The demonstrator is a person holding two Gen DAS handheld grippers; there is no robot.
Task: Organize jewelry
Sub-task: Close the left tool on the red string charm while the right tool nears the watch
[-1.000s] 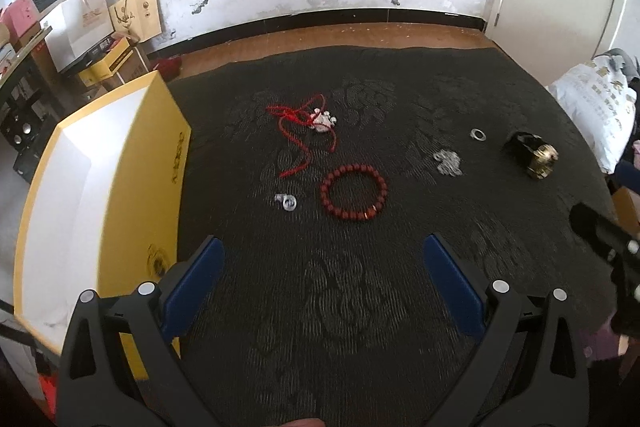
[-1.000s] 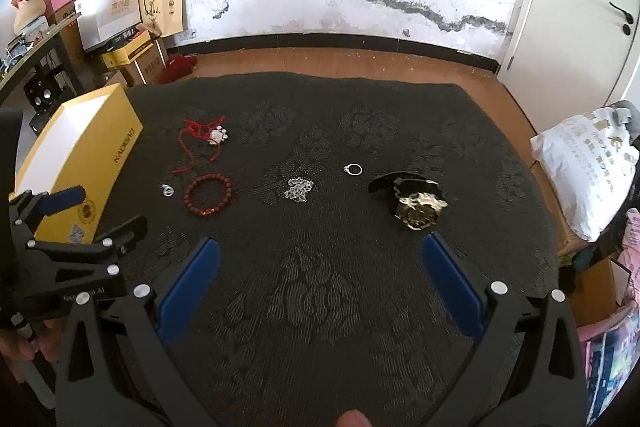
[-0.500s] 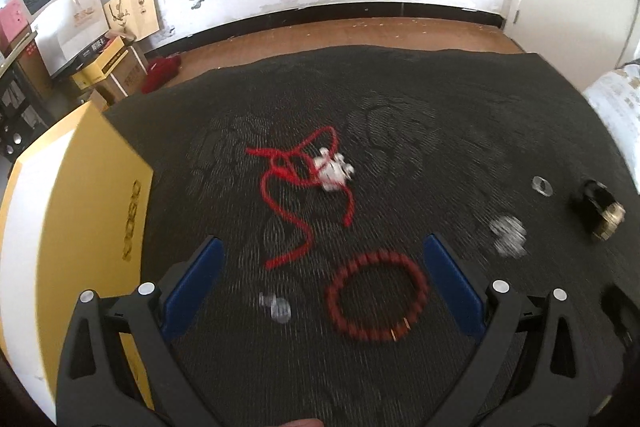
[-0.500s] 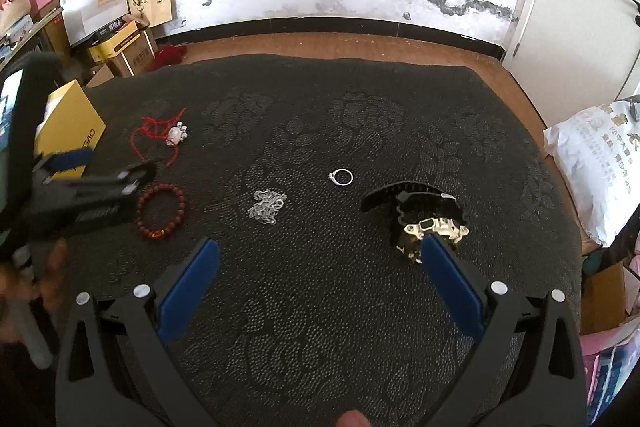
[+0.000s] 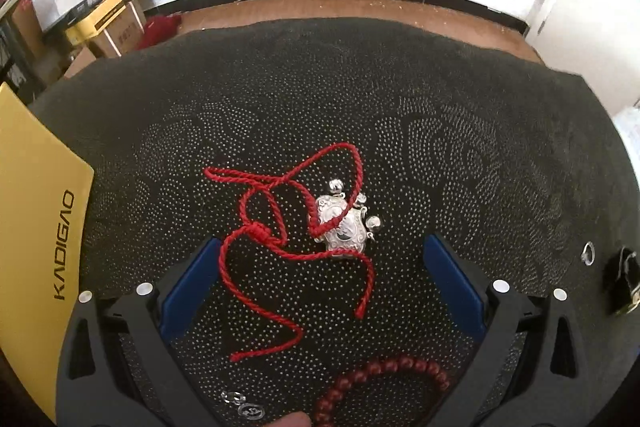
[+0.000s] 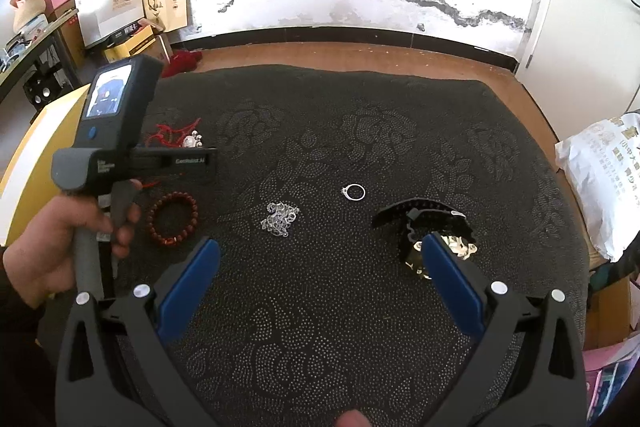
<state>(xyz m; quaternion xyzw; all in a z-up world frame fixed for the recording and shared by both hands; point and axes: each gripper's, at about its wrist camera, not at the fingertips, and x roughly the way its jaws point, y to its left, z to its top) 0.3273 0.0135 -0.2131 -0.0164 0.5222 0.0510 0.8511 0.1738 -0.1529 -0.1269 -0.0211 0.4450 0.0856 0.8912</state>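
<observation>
A red cord necklace (image 5: 280, 227) with a silver pendant (image 5: 344, 227) lies on the black patterned mat (image 5: 440, 147). My left gripper (image 5: 320, 283) is open, low over it, with the cord between the blue fingers. A red bead bracelet (image 5: 380, 383) and a small silver ring (image 5: 248, 409) lie just below. My right gripper (image 6: 320, 283) is open and empty above the mat. In the right wrist view lie a silver chain (image 6: 280, 219), a ring (image 6: 355, 192), a gold watch with a black strap (image 6: 432, 227) and the bracelet (image 6: 172, 219).
A yellow box (image 5: 36, 227) stands at the mat's left edge. The left hand-held gripper body (image 6: 116, 155) shows in the right wrist view. A white bag (image 6: 600, 179) lies right of the mat. Boxes (image 6: 120, 15) stand by the far wall.
My left gripper has moved forward and down from the bracelet to the red cord necklace. My right gripper has moved forward a little toward the watch.
</observation>
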